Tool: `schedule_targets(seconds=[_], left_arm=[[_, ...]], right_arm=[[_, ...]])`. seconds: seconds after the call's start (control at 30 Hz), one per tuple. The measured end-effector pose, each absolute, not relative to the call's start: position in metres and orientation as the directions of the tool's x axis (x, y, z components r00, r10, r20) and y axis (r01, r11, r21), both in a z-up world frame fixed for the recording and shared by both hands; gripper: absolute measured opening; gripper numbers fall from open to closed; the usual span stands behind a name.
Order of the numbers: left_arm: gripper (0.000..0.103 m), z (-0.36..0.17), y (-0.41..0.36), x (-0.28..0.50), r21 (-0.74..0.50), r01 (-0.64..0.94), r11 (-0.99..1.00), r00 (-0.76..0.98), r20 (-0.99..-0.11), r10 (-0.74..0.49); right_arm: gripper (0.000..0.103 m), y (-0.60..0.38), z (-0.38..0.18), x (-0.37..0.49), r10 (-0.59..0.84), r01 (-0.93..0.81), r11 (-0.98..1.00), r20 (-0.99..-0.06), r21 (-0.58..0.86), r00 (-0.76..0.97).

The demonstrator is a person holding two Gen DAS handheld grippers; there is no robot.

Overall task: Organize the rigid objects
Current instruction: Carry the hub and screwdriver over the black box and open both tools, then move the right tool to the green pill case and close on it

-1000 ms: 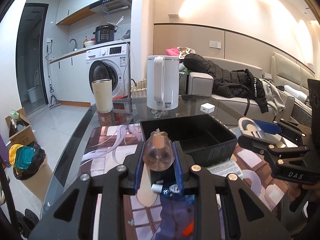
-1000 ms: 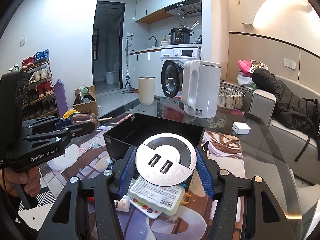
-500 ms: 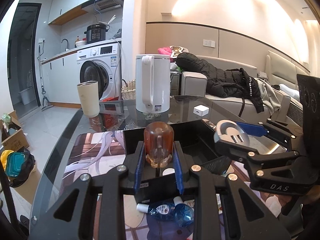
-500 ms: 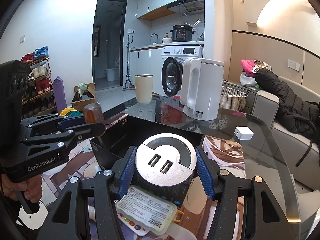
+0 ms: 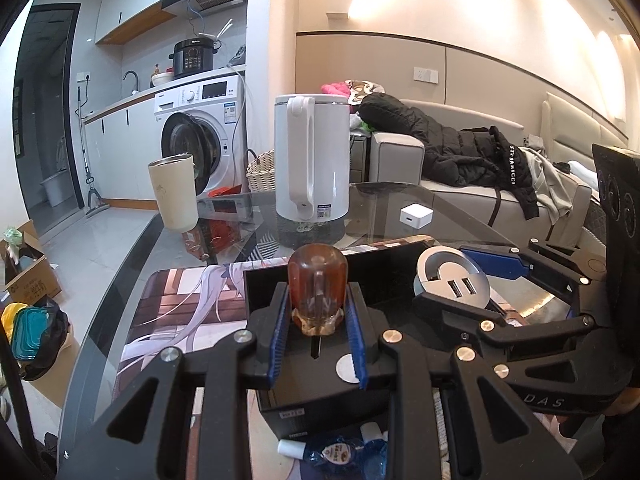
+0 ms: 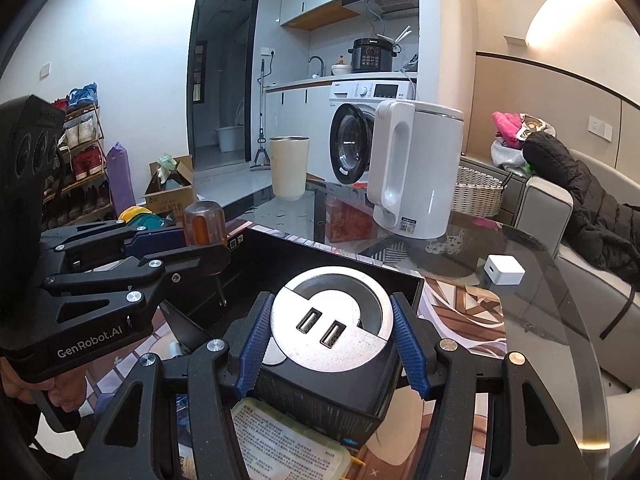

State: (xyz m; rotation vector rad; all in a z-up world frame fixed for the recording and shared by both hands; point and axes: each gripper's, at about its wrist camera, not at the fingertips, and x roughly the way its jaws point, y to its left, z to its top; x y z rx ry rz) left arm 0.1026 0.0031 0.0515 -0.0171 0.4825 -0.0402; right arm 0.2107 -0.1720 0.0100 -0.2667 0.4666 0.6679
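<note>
My left gripper (image 5: pixel 318 336) is shut on a screwdriver with an amber handle (image 5: pixel 317 294), held upright over the open black box (image 5: pixel 262 280); its shaft points down into the box. It also shows in the right wrist view (image 6: pixel 204 222). My right gripper (image 6: pixel 330 332) is shut on a round silver USB socket (image 6: pixel 332 320), held over the box's near right side (image 6: pixel 412 284). The socket also shows in the left wrist view (image 5: pixel 452 280). A flat silver disc (image 5: pixel 347 368) lies inside the box.
A white kettle (image 5: pixel 310 160), a beige cup (image 5: pixel 172 192) and a small white cube (image 5: pixel 416 214) stand on the glass table beyond the box. Small bottles (image 5: pixel 332 450) and a labelled packet (image 6: pixel 288 444) lie on the printed mat in front of the box.
Both grippers have moved forward over the black box with their objects. The screwdriver handle has tilted from lying forward to upright.
</note>
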Motion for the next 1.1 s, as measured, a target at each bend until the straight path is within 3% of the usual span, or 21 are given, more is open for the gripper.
schedule_targets(seconds=[0.27,0.33,0.37,0.43,0.47,0.5,0.57,0.6,0.7,1.1], left_arm=[[0.027,0.046,0.0,0.113,-0.01,0.02,1.0,0.861,-0.508,-0.022],[0.044,0.048,-0.001,0.11,-0.011,0.013,1.0,0.86,-0.51,-0.017],[0.058,0.049,-0.001,0.107,-0.014,-0.002,1.0,0.863,-0.506,-0.005],[0.059,0.052,0.001,0.101,-0.022,-0.017,1.0,0.869,-0.495,0.004],[0.066,0.053,0.001,0.098,-0.025,-0.022,0.999,0.867,-0.498,0.007],[0.081,0.053,0.001,0.096,-0.024,-0.031,0.999,0.869,-0.495,0.015],[0.099,0.056,0.001,0.083,-0.016,-0.089,0.996,0.884,-0.462,0.072],[0.103,0.057,0.002,0.077,-0.016,-0.105,0.994,0.89,-0.447,0.087],[0.103,0.056,0.003,0.068,-0.003,-0.152,0.988,0.882,-0.452,0.135],[0.103,0.037,0.0,0.04,0.077,-0.294,0.953,0.824,-0.484,0.294]], right_arm=[[0.059,-0.169,0.008,0.221,0.518,-0.644,0.759,-0.509,-0.097,0.688],[0.063,-0.171,0.01,0.219,0.512,-0.638,0.763,-0.505,-0.105,0.695],[0.068,-0.173,0.012,0.217,0.508,-0.633,0.767,-0.503,-0.106,0.699],[0.073,-0.177,0.015,0.213,0.508,-0.63,0.771,-0.504,-0.097,0.699],[0.079,-0.18,0.016,0.21,0.502,-0.621,0.778,-0.5,-0.095,0.706],[0.086,-0.184,0.018,0.208,0.496,-0.613,0.785,-0.497,-0.094,0.712],[0.092,-0.192,0.021,0.202,0.492,-0.599,0.796,-0.485,-0.086,0.723],[0.095,-0.196,0.023,0.198,0.484,-0.587,0.806,-0.483,-0.081,0.73],[0.102,-0.206,0.024,0.19,0.47,-0.566,0.822,-0.48,-0.068,0.741],[0.102,-0.219,0.008,0.151,0.433,-0.535,0.843,-0.531,-0.047,0.728]])
